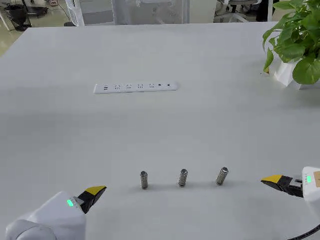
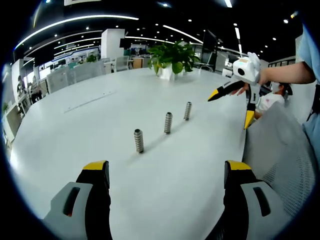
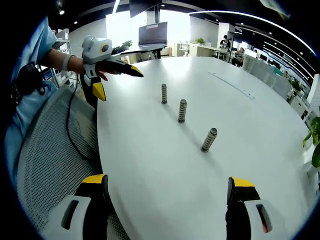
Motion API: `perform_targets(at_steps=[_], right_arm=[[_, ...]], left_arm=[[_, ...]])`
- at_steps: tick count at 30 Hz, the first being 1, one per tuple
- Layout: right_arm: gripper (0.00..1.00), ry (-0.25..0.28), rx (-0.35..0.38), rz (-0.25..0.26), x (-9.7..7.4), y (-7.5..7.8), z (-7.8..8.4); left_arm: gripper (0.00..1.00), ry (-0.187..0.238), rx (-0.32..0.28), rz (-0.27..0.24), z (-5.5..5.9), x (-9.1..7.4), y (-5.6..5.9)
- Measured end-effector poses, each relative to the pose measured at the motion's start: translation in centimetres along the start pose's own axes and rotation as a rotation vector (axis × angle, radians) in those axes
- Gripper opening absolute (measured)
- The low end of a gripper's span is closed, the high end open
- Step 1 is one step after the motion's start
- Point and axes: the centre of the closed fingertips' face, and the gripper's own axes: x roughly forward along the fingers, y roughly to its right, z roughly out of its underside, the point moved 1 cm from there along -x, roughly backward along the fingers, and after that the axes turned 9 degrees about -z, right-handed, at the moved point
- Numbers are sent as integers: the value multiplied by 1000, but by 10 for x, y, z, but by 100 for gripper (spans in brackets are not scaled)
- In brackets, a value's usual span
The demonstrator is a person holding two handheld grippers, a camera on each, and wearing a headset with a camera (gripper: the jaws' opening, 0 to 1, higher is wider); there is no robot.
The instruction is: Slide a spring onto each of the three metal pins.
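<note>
Jaws of the left gripper point(image 2: 167, 170) stand wide apart, empty, at the table's point(image 1: 60, 130) near left; the right gripper point(image 3: 167, 185), equally spread and empty, is at the near right. Just beyond them three spring-wrapped pins form a left-right row: left pin point(image 1: 144, 179) and middle pin point(image 1: 183, 177) stand upright, while right pin point(image 1: 222, 175) leans rightward at its top. Farther off lies a power strip point(image 1: 135, 87), lengthwise left-right, and a potted plant point(image 1: 297, 40) stands far right.

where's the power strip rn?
In the head view the power strip lies flat on the table, beyond the row of three pins and left of the potted plant.
</note>
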Motion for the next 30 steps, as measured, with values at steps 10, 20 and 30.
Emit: perform_targets(at_steps=[10, 20, 30], right_arm=[[99, 30, 43, 35, -6, -8, -2], [99, 89, 90, 106, -14, -14, 0], [99, 145, 123, 159, -21, -22, -10]], left_arm=[[94, 26, -13, 0, 0, 0, -1], [95, 23, 13, 37, 5, -1, 9], [95, 43, -4, 34, 3, -16, 9]])
